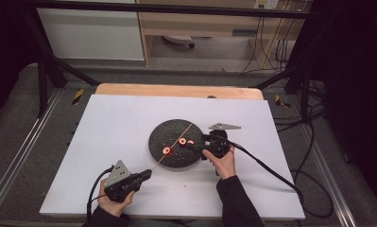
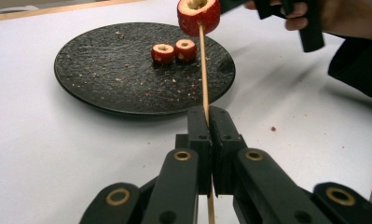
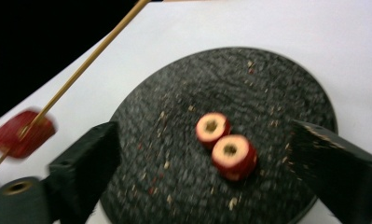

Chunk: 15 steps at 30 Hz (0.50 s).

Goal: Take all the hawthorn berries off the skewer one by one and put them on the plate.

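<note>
- High view: left gripper, lower left, clenched on the skewer that runs up right over the black plate; right gripper just right of the plate
- Left gripper view: skewer pinched between its jaws, one fruit ring threaded at top centre
- Right gripper view: jaws released, wide apart around two rings on the plate

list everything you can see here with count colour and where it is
plate: 1, black, middle of the table
fruit pieces: 3, red with pale cored centres; two side by side on the plate, one threaded on the skewer
skewer: 1, tan wood, slanting over the plate, clamped in the left hand-held gripper
table: 1, white top, wooden far edge
crumbs: many, tiny, on the plate and table
left hand-held gripper: 1, black, shut on the skewer, near left
right hand-held gripper: 1, black, jaws open over the plate's right side
</note>
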{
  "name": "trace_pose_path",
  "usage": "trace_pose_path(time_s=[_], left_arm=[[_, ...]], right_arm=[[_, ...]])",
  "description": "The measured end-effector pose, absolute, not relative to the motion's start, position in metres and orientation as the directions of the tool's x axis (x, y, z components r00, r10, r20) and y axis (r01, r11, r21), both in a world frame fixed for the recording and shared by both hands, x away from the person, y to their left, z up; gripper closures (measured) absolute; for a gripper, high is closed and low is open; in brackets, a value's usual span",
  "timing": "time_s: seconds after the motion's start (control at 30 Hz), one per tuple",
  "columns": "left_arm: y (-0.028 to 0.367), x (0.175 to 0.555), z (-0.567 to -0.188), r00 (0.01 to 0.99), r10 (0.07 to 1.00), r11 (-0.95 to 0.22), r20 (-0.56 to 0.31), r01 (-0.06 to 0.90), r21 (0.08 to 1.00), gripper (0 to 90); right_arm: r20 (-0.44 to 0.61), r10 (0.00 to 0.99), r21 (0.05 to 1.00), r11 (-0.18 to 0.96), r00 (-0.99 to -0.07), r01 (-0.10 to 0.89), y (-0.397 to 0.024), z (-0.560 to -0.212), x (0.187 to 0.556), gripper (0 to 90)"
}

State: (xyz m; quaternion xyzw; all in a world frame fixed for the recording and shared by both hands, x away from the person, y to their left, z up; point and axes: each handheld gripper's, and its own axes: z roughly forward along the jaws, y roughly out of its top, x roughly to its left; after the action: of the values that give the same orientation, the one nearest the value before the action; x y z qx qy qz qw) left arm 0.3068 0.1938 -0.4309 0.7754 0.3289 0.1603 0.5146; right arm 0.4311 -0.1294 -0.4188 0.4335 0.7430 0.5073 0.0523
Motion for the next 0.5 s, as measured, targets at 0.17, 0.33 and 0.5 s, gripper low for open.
trace_pose_path(time_s=[0.17, 0.33, 0.5], left_arm=[[0.191, 0.306, -0.432, 0.735, 0.673, -0.262, -0.086, 0.345, 0.901, 87.9], [0.188, 0.306, -0.434, 0.74, 0.668, -0.28, -0.078, 0.347, 0.895, 87.9], [0.183, 0.304, -0.435, 0.75, 0.658, -0.298, -0.067, 0.341, 0.892, 87.9]], right_arm=[[0.366, 0.665, 0.798, 0.137, -0.651, 0.587, -0.131, -0.425, 0.41, 4.6], [0.375, 0.638, 0.796, 0.15, -0.672, 0.587, -0.126, -0.432, 0.396, 3.5], [0.386, 0.62, 0.804, 0.136, -0.683, 0.579, -0.124, -0.431, 0.388, 3.6]])
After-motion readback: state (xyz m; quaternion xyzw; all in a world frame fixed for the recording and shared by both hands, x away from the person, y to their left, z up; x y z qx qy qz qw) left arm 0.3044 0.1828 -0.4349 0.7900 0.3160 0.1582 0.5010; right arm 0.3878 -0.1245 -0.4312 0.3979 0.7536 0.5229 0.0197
